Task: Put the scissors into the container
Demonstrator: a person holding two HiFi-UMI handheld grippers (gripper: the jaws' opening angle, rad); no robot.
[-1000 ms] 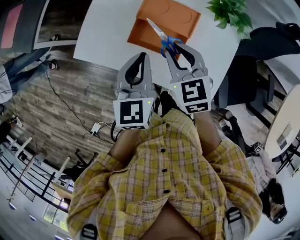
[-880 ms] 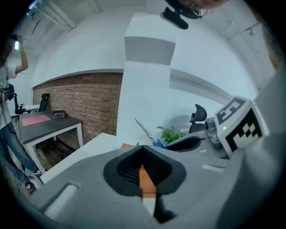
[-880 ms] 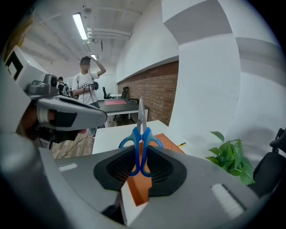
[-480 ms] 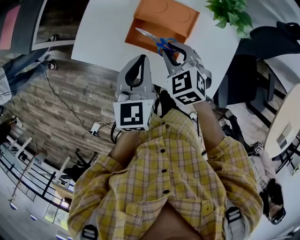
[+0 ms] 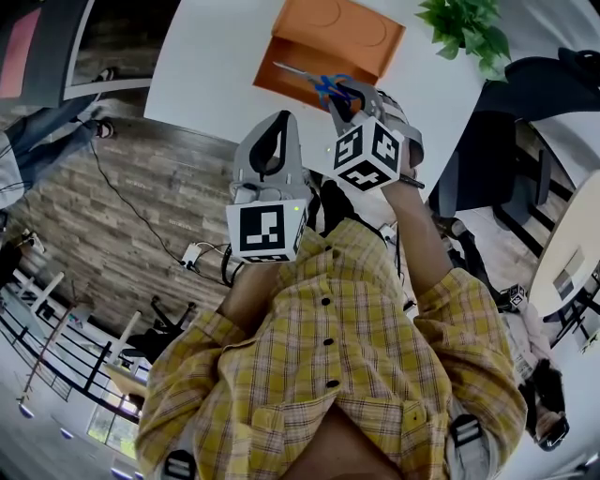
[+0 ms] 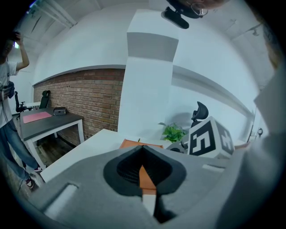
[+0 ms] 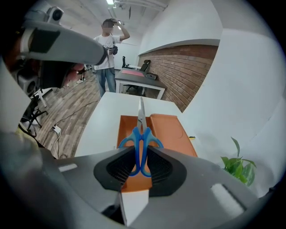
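Observation:
Blue-handled scissors (image 5: 323, 84) (image 7: 141, 143) are clamped by their handles in my right gripper (image 5: 352, 96) (image 7: 140, 163), which is shut on them. The steel blades point left in the head view and hang over the near edge of the orange container (image 5: 337, 37) (image 7: 167, 129), an open tray with its lid beside it on the white table (image 5: 216, 66). My left gripper (image 5: 277, 127) (image 6: 144, 172) is held left of the right one, near the table's front edge, with its jaws together and nothing in them.
A green potted plant (image 5: 464, 28) stands at the table's right corner, with a black office chair (image 5: 525, 94) beyond it. Wooden floor with cables lies left of the table. A person (image 7: 107, 58) stands far off by a dark desk.
The right gripper has twisted, turning its marker cube, and the scissors' blades have swung from pointing up-left to pointing left over the container. The left gripper has stayed still.

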